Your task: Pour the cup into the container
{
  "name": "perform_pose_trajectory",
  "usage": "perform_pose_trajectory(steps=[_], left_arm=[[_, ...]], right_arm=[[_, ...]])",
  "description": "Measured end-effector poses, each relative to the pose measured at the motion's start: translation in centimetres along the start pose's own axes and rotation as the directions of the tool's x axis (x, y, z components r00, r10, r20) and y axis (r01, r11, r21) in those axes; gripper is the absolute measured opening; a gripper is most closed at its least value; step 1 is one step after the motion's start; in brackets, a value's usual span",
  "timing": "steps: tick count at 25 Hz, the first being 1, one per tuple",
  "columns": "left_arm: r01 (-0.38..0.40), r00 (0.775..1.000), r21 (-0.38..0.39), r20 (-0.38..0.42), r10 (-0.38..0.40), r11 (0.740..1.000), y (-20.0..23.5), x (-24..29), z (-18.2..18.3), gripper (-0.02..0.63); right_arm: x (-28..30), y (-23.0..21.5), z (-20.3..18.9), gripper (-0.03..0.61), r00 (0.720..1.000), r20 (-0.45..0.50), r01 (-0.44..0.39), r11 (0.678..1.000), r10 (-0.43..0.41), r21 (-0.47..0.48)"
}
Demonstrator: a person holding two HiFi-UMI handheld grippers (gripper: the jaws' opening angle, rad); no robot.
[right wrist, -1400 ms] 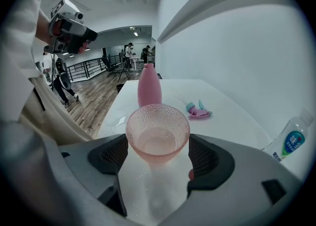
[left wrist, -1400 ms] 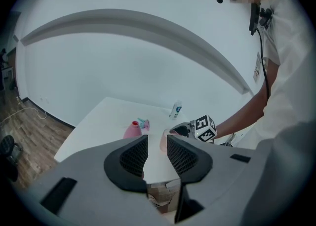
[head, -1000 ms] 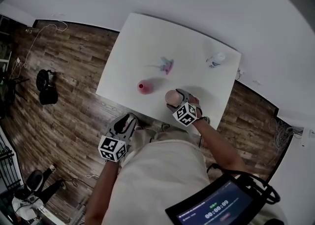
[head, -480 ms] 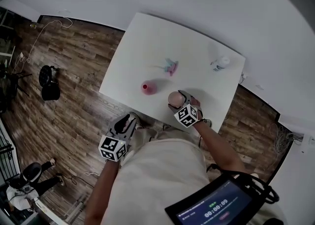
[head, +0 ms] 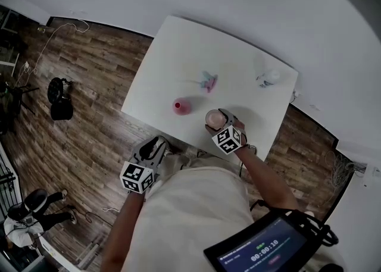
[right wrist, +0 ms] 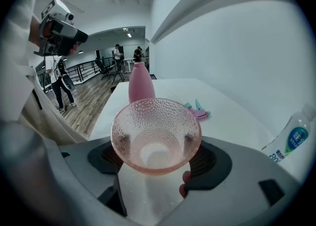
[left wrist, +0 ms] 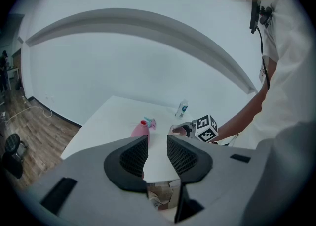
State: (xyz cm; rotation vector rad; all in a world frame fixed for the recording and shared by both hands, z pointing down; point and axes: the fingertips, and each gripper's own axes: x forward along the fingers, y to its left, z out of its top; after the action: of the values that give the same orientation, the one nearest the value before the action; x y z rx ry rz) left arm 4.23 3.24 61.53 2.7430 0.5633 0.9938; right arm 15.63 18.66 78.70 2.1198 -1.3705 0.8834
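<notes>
A pink dimpled glass cup (head: 215, 119) is held just above the near part of the white table (head: 178, 44), with my right gripper (head: 221, 124) shut on it. In the right gripper view the cup (right wrist: 155, 133) sits between the two jaws with its mouth toward the camera; I cannot tell what it holds. A pink bottle-shaped container (head: 181, 107) stands upright just left of the cup, and it rises behind the cup (right wrist: 140, 85). My left gripper (head: 150, 153) hangs off the table's near edge, open by a narrow gap, with nothing between its jaws (left wrist: 157, 153).
A clear plastic water bottle (head: 268, 77) stands near the table's far right corner. A small pink and teal object (head: 206, 80) lies mid-table beyond the container. Wood floor surrounds the table, and a black object (head: 58, 99) sits on the floor at the left.
The head view has shifted slightly. My right gripper still holds the cup beside the pink container, and the cup's open mouth now shows more plainly. The left gripper has stayed put.
</notes>
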Motion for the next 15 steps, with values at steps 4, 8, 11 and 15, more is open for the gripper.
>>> perform_pose_trajectory(steps=[4,8,11,15], left_arm=[[0.012,1.0,0.005,0.002,-0.012,1.0,0.3,0.1,0.3,0.114],[0.026,1.0,0.011,0.003,-0.026,1.0,0.8,-0.1,0.6,0.114],[0.037,0.999,0.015,0.001,-0.037,0.999,1.5,-0.1,0.8,0.114],[0.052,0.999,0.027,0.004,-0.052,0.998,2.5,-0.4,1.3,0.114]], right_arm=[[-1.1,-0.1,0.9,0.365,1.0,-0.017,-0.002,0.999,0.003,0.032],[-2.4,0.0,2.3,0.365,1.0,-0.03,0.003,0.999,-0.002,0.052],[-2.9,0.2,3.5,0.365,0.999,-0.042,0.005,0.998,-0.003,0.057],[-3.6,0.6,5.3,0.365,0.998,-0.059,-0.003,0.998,0.006,0.058]])
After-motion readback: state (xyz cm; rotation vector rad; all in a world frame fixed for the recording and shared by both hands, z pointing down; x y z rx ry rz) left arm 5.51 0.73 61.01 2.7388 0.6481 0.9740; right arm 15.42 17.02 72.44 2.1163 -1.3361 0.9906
